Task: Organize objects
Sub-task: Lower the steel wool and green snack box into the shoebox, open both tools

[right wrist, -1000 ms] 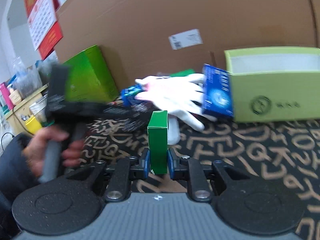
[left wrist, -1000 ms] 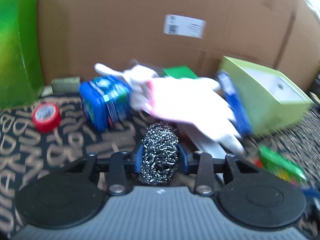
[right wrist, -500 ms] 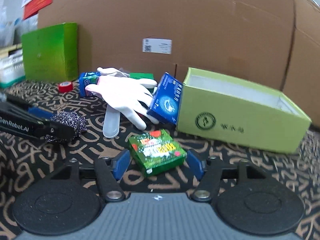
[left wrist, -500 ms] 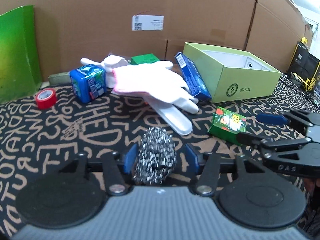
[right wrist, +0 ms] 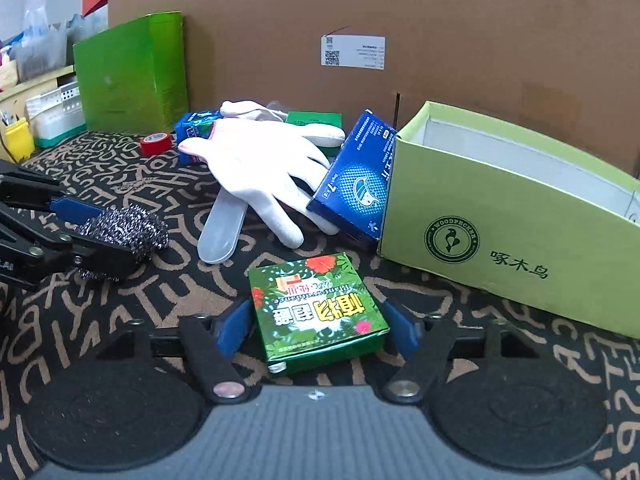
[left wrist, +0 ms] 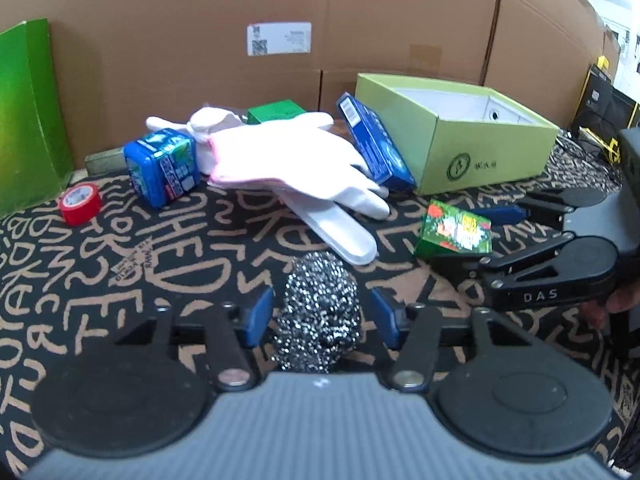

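Observation:
A steel wool scrubber (left wrist: 320,312) lies on the patterned mat between the open fingers of my left gripper (left wrist: 322,316); it also shows in the right wrist view (right wrist: 124,236). A green flowered box (right wrist: 316,308) lies flat between the open fingers of my right gripper (right wrist: 316,324); it also shows in the left wrist view (left wrist: 454,232). Neither thing is clamped. An open light-green shoebox (right wrist: 512,216) stands to the right.
A white glove (left wrist: 296,164), a clear spoon-like piece (right wrist: 222,228), a blue carton (right wrist: 356,184) leaning on the shoebox, a blue tin (left wrist: 162,166), red tape (left wrist: 80,204) and a small green box (left wrist: 276,110) lie behind. Cardboard walls and a tall green box (right wrist: 132,72) stand at the back.
Both grippers came down to the mat and opened. The scrubber and the green box, held a second ago, now lie loose between the fingers, which have spread wider since half a second ago.

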`<control>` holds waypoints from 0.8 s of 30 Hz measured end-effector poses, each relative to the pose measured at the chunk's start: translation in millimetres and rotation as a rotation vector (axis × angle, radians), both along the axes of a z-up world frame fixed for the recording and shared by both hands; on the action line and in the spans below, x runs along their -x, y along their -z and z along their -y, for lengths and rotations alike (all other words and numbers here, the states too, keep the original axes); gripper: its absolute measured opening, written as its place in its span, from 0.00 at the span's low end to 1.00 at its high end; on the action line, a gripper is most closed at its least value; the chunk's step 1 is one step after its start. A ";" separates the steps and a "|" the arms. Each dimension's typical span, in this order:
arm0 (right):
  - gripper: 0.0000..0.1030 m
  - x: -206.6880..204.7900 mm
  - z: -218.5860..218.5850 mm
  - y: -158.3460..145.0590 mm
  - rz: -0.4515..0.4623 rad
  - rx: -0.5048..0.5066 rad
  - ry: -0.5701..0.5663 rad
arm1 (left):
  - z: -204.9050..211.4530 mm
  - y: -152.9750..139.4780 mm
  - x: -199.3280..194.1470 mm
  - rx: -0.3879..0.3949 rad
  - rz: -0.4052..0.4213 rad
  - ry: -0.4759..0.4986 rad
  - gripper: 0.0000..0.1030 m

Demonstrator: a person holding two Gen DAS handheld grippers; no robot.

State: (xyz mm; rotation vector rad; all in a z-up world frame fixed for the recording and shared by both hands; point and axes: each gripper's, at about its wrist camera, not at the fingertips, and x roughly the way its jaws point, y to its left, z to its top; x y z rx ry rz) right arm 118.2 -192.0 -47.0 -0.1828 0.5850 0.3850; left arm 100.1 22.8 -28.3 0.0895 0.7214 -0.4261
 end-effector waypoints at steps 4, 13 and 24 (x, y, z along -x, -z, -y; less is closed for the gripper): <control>0.70 2.5 -3.1 -0.7 0.016 0.028 0.010 | 3.2 5.9 -4.2 -0.023 -0.013 -0.016 0.46; 0.67 33.6 3.7 -18.3 0.083 -0.032 0.043 | 14.2 -16.3 4.9 0.010 0.031 0.025 0.36; 0.67 55.8 60.7 -79.0 0.298 -0.036 0.174 | 77.0 -89.0 -17.1 0.142 0.156 0.176 0.36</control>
